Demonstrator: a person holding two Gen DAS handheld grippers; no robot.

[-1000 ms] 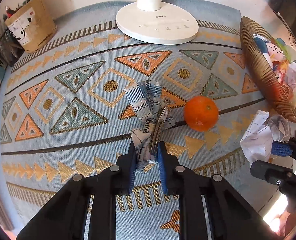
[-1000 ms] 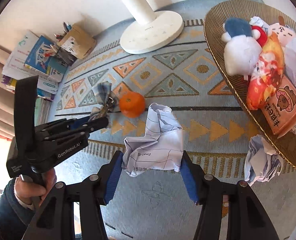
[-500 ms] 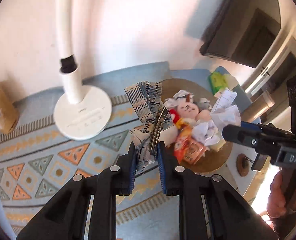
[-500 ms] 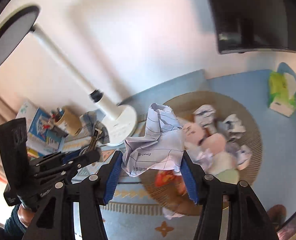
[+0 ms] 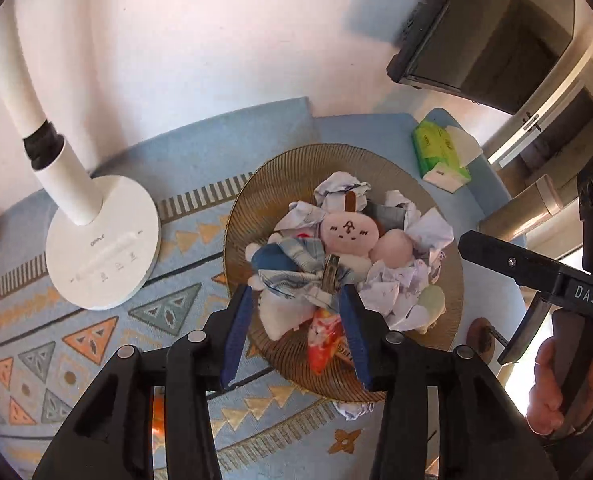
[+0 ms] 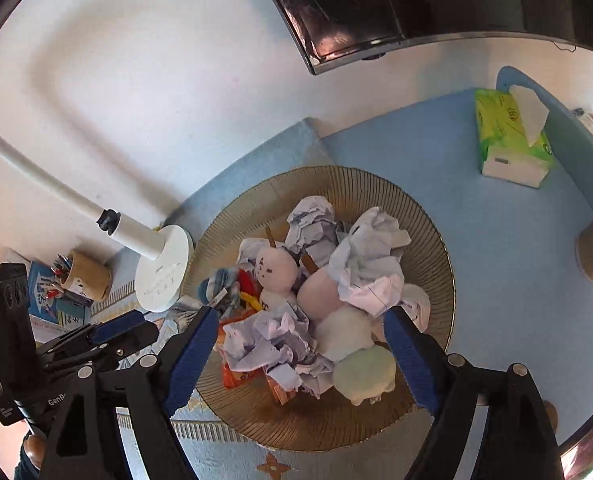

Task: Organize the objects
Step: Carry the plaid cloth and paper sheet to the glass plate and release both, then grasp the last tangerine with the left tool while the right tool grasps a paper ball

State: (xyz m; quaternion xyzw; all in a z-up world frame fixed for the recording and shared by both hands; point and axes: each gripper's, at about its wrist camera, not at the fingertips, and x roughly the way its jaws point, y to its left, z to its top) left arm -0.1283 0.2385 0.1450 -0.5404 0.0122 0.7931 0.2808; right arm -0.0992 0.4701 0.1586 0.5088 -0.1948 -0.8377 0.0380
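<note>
Both over basket. Left gripper opening, plaid bow clip loose between pads; right gripper opening wide, crumpled paper dropped just ahead.

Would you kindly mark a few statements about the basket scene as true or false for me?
1. The plaid hair bow lies on the pile in the woven basket. True.
2. The tissue pack is inside the basket. False: it lies on the blue surface outside it.
3. The left gripper is clamped on the bow. False: its jaws are opening, clear of it.
4. The lamp base stands on the patterned mat. True.
</note>
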